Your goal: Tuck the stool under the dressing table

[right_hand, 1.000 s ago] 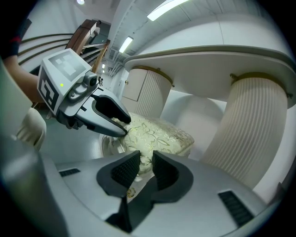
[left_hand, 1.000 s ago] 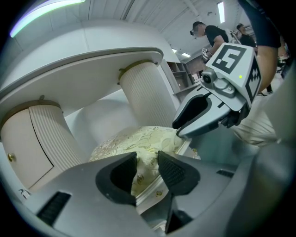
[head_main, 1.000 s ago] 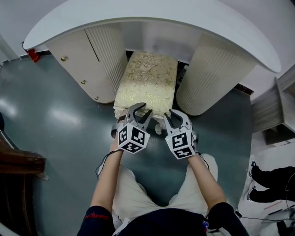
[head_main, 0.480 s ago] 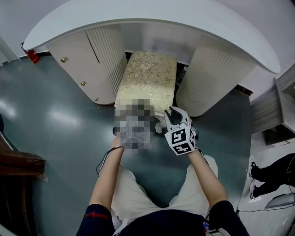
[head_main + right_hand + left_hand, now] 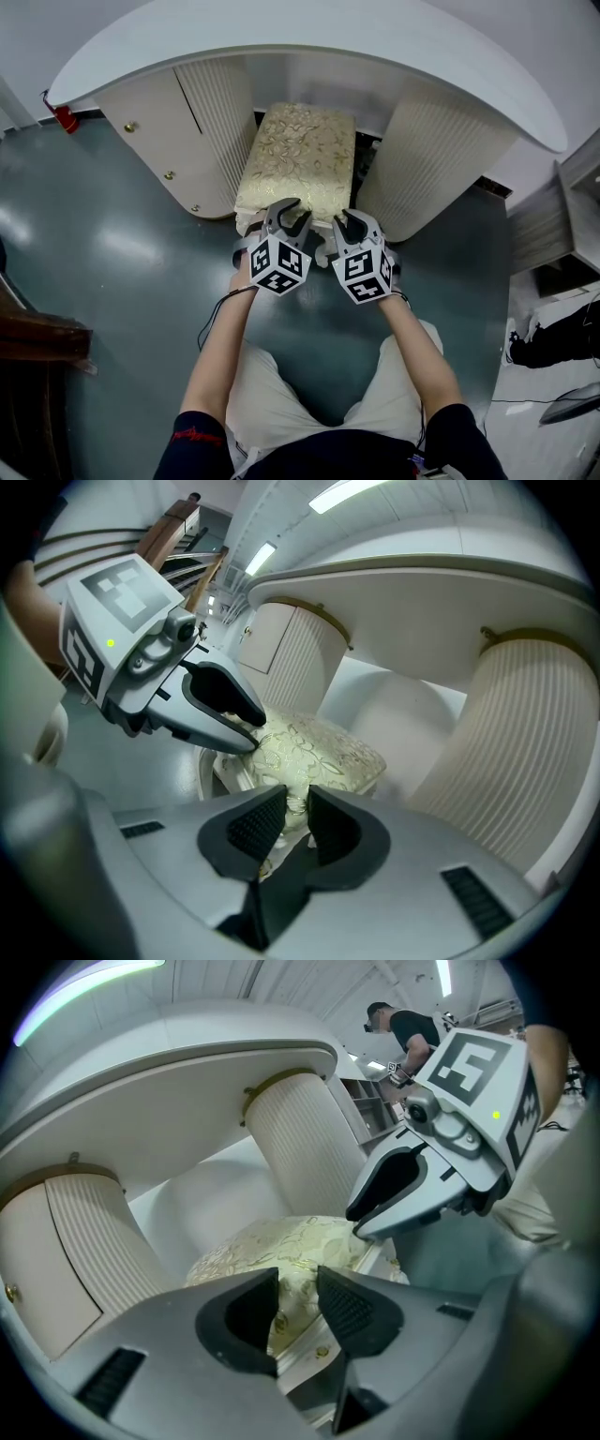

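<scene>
The stool (image 5: 300, 155), with a gold floral cushion (image 5: 281, 1246) on a white frame, stands partly in the gap between the dressing table's (image 5: 309, 37) two ribbed pedestals. My left gripper (image 5: 287, 214) is at the stool's near edge. Its jaws have just been closing and stand apart, with the cushion's rim showing through the gap (image 5: 298, 1283). My right gripper (image 5: 353, 223) is at the near right corner. Its jaws have just been closing to a narrow gap (image 5: 298, 803), with the cushion's edge (image 5: 314, 752) showing in it. I see neither pair of pads pressing on anything.
The left pedestal (image 5: 178, 122) has small gold knobs, and the right pedestal (image 5: 431, 150) is close beside the stool. A red object (image 5: 64, 114) lies at the back left, dark wooden furniture (image 5: 37, 328) at the left, a grey shelf unit (image 5: 553, 225) at the right. Another person (image 5: 403, 1030) stands behind.
Both grippers have edged a little towards the table and closer together. The stool's near edge sits slightly further in between the pedestals.
</scene>
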Motion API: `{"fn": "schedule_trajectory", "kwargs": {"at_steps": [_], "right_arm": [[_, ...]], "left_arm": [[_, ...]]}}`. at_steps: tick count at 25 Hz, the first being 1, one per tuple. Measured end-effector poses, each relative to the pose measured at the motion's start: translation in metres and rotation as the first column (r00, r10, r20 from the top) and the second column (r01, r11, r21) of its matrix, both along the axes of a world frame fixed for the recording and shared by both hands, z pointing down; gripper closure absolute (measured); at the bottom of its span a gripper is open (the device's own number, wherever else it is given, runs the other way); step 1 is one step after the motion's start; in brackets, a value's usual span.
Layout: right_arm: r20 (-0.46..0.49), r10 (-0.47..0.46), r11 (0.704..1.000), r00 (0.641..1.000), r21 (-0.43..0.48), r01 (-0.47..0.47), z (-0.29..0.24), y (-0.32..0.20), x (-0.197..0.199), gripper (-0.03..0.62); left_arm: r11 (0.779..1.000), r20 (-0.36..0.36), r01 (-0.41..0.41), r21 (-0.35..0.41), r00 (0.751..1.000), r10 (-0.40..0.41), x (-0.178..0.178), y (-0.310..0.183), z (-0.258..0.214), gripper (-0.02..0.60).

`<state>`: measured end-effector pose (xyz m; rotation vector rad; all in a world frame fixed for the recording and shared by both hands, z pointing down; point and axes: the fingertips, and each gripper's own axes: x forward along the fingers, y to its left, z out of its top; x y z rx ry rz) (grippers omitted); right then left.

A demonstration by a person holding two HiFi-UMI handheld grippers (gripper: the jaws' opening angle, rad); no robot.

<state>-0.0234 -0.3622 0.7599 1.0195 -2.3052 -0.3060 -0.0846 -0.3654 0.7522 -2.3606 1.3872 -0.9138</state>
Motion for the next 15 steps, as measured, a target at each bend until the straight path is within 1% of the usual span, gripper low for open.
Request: {"fn": "schedule_trajectory", "kwargs": {"at_steps": [8, 15], "right_arm": [[-0.023, 0.0, 1.0, 1.0, 0.007, 0.001, -0.0026, -0.0042, 0.0002, 0.516], [-0.029, 0.024, 1.0, 0.999, 0.02, -0.024, -0.0013, -0.0085, 0.001, 0.516]], "left_arm": [[1.0, -0.02, -0.02, -0.011, 1.0, 0.019, 0.0006, -0.005, -0.0021, 0.443], [1.0, -0.022, -0.024, -0.004, 0.999, 0.024, 0.0011, -0.0087, -0.0004, 0.443]]}}
